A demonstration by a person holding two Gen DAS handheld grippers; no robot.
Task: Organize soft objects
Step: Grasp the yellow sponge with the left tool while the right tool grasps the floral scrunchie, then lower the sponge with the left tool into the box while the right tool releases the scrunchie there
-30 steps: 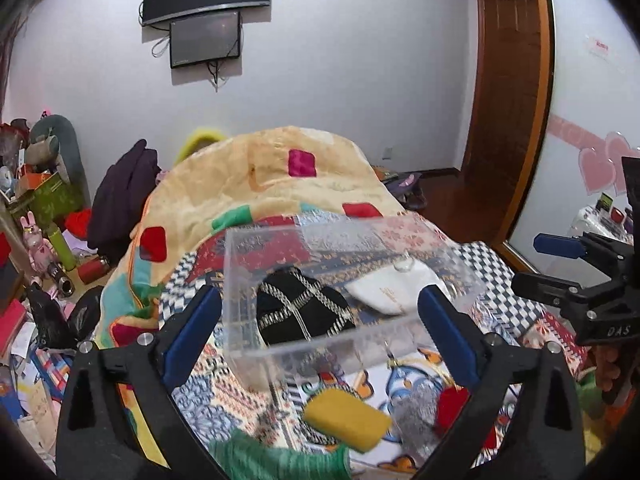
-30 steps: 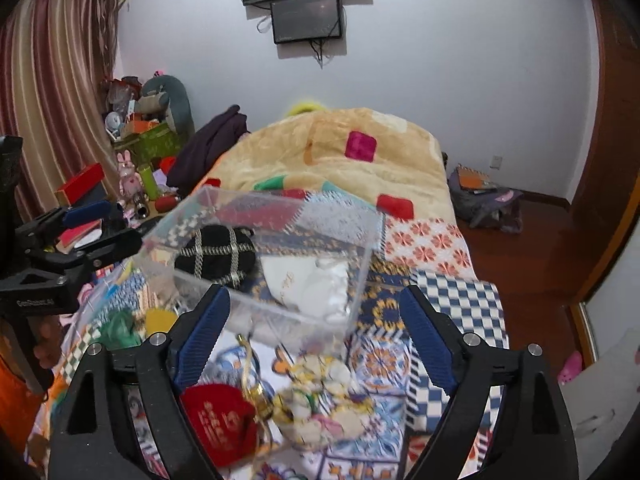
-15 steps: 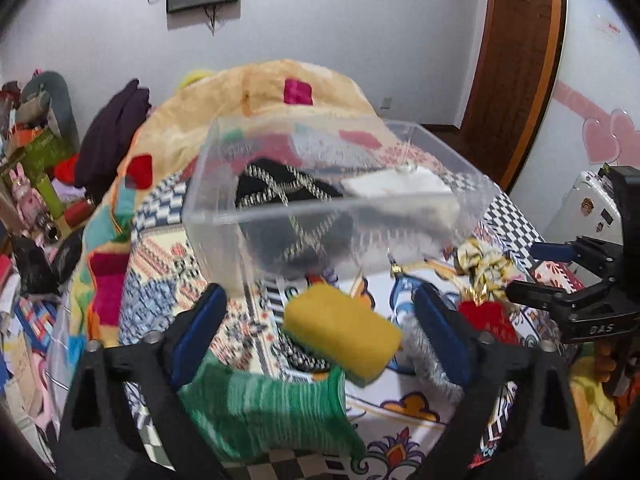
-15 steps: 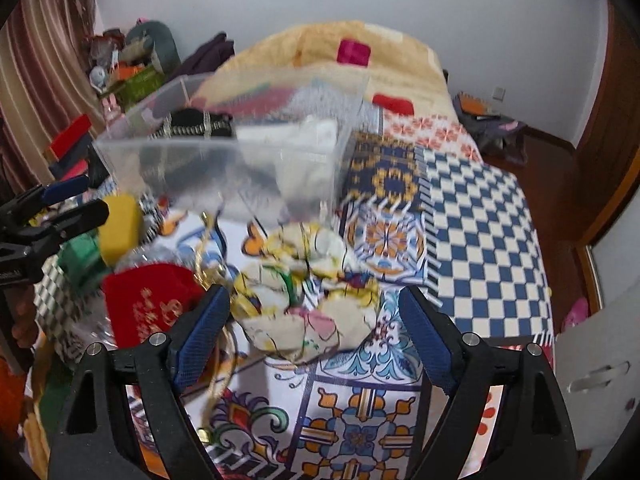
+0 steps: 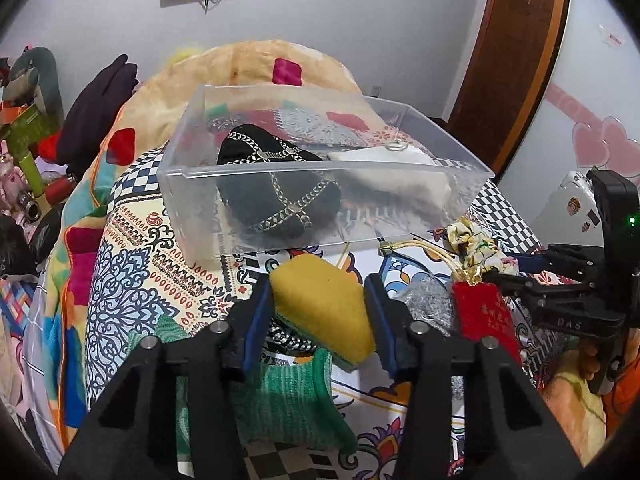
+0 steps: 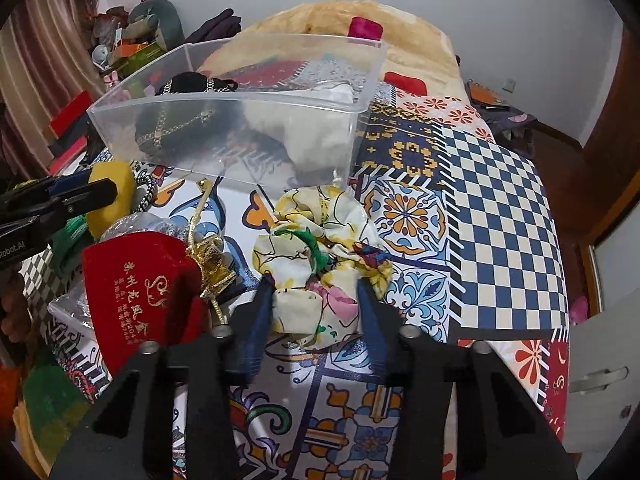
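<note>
On the patterned bedspread [image 6: 500, 184], left to right: green knit [image 5: 280, 396] under the left gripper [image 5: 320, 312], jaws pinching the yellow sponge [image 5: 324, 304]; red pouch [image 6: 140, 284]; right gripper [image 6: 316, 304] clamping the floral scrunchie [image 6: 320, 248]; the clear bin [image 6: 224, 136], holding black and white pieces, stands just behind.

- clear bin [image 5: 320, 184] blocks 12 o'clock for both grippers; its top is open
- red pouch [image 6: 136, 292] and gold cord [image 6: 208, 256] crowd right gripper's [image 6: 316, 304] 9 o'clock
- checkered bedspread [image 6: 500, 220] at 2 o'clock lies bare; free passage
</note>
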